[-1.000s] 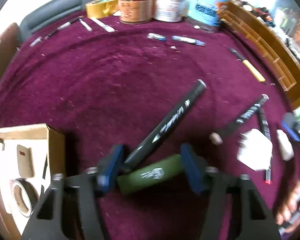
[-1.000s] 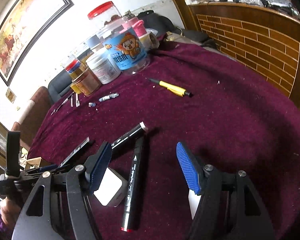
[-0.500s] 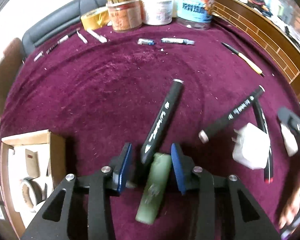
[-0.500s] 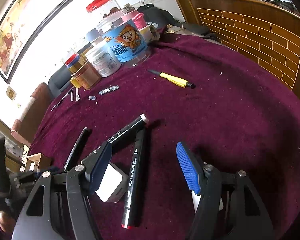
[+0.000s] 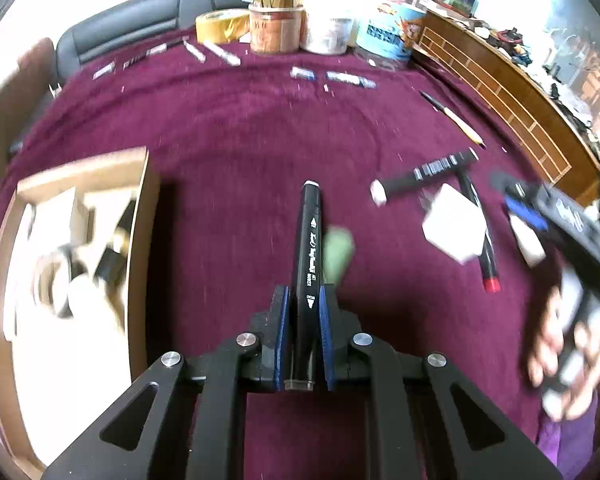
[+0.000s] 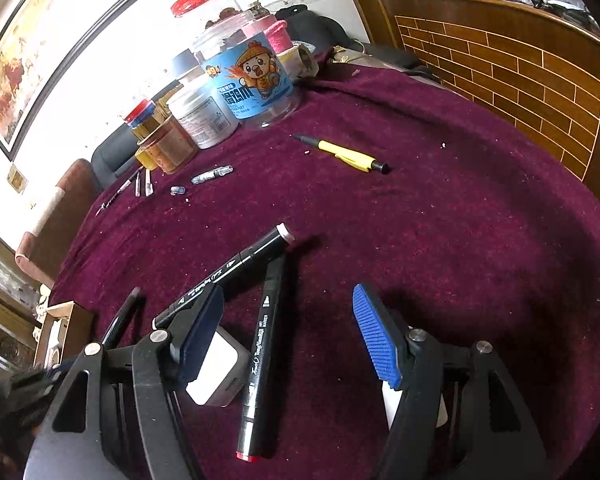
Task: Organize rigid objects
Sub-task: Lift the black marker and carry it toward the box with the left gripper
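Note:
My left gripper [image 5: 303, 300] is shut on a black art marker [image 5: 310, 240] and holds it lifted, pointing forward. A green cylinder [image 5: 338, 254] lies blurred on the maroon cloth just right of it. A cardboard box [image 5: 140, 216] with tape and small items sits at the left. My right gripper [image 6: 288, 332] is open and empty above two more black markers [image 6: 262, 336], [image 6: 228, 272] and a white cube [image 6: 218, 372]. The right gripper also shows blurred in the left wrist view [image 5: 524, 208].
Jars and tubs [image 6: 244, 80] and a tape roll [image 5: 220, 26] stand at the back. A yellow pen [image 6: 346, 156], small tubes [image 6: 212, 175] and thin pens [image 5: 220, 52] lie on the cloth. A wooden brick-pattern wall [image 6: 520, 76] borders the right.
My left gripper closed on the black marker and lifted it, leaving the green cylinder on the cloth. The view swung toward the cardboard box. My right gripper has stayed open, almost still.

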{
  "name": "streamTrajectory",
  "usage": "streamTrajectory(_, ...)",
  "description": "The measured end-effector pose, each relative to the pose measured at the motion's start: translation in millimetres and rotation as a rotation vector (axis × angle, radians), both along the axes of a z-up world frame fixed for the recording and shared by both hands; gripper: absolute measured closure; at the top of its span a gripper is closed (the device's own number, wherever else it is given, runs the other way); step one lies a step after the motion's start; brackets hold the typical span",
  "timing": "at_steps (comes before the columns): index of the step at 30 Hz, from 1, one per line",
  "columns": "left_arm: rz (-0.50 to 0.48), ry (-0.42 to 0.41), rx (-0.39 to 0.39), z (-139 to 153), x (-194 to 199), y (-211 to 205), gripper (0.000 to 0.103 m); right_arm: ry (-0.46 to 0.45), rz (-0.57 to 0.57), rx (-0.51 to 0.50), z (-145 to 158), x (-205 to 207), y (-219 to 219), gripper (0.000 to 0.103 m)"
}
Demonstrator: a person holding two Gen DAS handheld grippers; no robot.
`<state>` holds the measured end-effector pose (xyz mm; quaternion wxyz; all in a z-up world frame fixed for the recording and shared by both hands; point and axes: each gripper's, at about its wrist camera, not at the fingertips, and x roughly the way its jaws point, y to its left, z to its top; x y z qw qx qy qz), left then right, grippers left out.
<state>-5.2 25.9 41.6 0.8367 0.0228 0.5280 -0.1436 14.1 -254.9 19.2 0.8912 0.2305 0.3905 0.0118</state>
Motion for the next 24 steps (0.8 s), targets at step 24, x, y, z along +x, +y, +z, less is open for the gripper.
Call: streamTrajectory(24,0.095,-0.001,-0.104,-16,-28,31,0.092,0.017,0.0,-0.008,-2,3,1,0.037)
